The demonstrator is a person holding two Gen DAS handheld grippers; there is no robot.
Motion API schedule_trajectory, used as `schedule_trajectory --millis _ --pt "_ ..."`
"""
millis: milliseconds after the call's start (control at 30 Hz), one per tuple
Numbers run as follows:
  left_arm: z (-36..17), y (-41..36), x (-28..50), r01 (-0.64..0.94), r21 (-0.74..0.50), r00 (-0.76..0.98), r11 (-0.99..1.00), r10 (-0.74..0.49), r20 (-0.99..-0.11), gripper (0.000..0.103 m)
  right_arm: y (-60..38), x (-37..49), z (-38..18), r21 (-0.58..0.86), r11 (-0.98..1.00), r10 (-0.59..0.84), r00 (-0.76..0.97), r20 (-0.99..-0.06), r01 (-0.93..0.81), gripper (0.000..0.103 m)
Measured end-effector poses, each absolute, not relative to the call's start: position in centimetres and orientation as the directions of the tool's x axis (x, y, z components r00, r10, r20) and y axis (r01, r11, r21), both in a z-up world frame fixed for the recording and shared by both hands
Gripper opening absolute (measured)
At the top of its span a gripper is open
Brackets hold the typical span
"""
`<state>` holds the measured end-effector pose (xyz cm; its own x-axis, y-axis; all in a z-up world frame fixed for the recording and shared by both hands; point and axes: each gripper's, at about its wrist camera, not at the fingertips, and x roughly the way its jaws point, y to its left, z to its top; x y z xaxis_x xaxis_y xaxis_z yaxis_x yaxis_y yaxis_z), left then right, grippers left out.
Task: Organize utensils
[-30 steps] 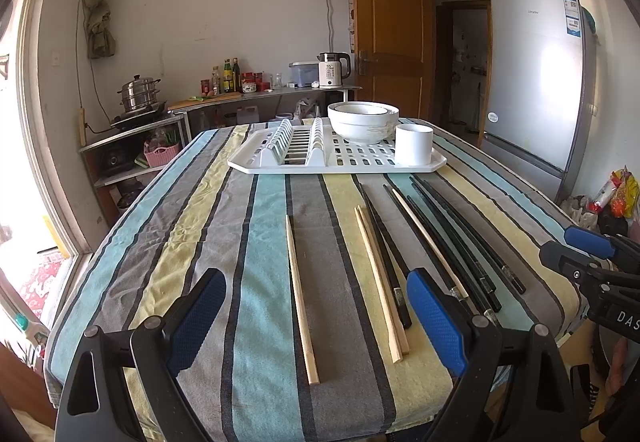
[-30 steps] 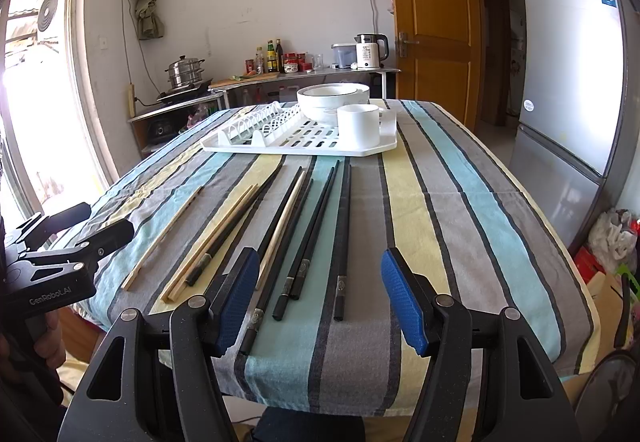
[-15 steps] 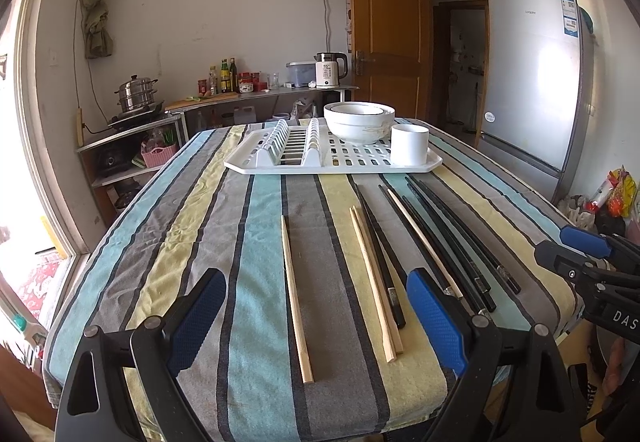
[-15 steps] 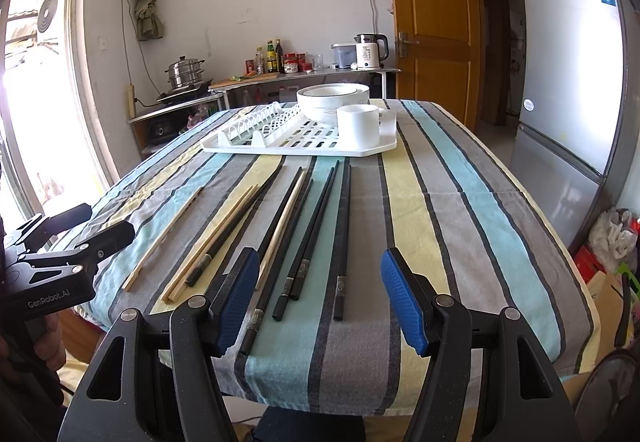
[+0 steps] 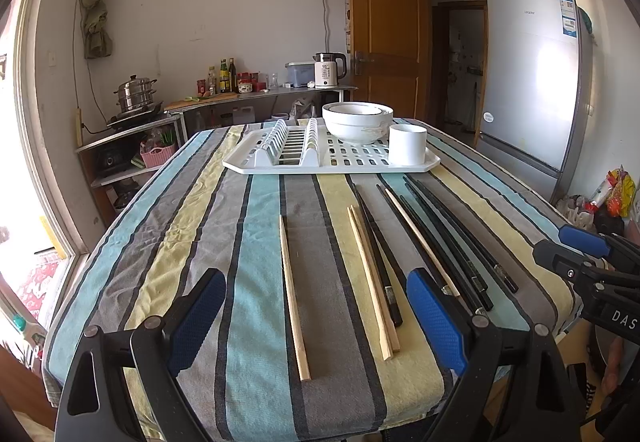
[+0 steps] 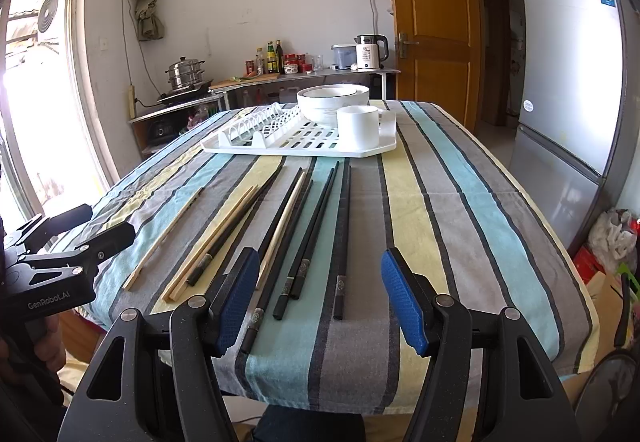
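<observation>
Several chopsticks lie lengthwise on the striped tablecloth. A single wooden chopstick (image 5: 292,298) lies at the left, a wooden pair (image 5: 370,278) beside it, then several black chopsticks (image 5: 452,238) with one more wooden one among them. My left gripper (image 5: 316,322) is open at the near table edge, with the single wooden chopstick and the wooden pair lying between its blue pads. My right gripper (image 6: 322,294) is open over the near ends of the black chopsticks (image 6: 316,226). A white cup (image 6: 357,127) stands on the white dish rack (image 6: 304,146) at the far end.
Stacked white bowls (image 5: 356,120) sit on the rack behind the cup. A silver fridge (image 5: 532,82) stands to the right, a wooden door (image 5: 386,30) behind, and a counter with a kettle (image 5: 326,70) and a pot (image 5: 134,96) along the far wall.
The left wrist view has drawn back and tipped slightly, so the chopsticks sit a little higher in frame. The right wrist view is unchanged. Both grippers stay open.
</observation>
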<state>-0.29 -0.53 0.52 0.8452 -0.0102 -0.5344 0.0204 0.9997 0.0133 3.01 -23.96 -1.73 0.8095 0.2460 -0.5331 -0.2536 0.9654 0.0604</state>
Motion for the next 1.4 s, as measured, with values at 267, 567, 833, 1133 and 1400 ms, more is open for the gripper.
schedule_trajectory --millis 267,567,833,1133,1400 --pt "0.5 -0.7 -0.3 0.020 0.016 0.846 1.000 -0.009 -0.533 0.093 -24.0 2.9 -1.8 0.060 0.965 0.246 0.810 -0.533 -0.254 0.064" --pt "0.5 -0.9 -0.4 0.023 0.012 0.846 1.000 -0.013 -0.532 0.093 -24.0 2.9 -1.8 0.061 0.965 0.247 0.810 -0.532 -0.254 0.064" --pt "0.7 -1.1 -0.6 0.025 0.010 0.847 1.000 -0.016 -0.532 0.093 -24.0 3.0 -1.8 0.060 0.966 0.246 0.810 -0.533 -0.253 0.064" --pt "0.7 -1.2 -0.5 0.027 0.006 0.842 1.000 -0.020 -0.539 0.093 -24.0 3.0 -1.9 0.062 0.965 0.248 0.810 -0.532 -0.254 0.064" --pt "-0.2 -0.5 0.9 0.049 0.007 0.821 0.999 -0.036 -0.570 0.093 -24.1 3.8 -2.2 0.068 0.966 0.246 0.802 -0.544 -0.250 0.064"
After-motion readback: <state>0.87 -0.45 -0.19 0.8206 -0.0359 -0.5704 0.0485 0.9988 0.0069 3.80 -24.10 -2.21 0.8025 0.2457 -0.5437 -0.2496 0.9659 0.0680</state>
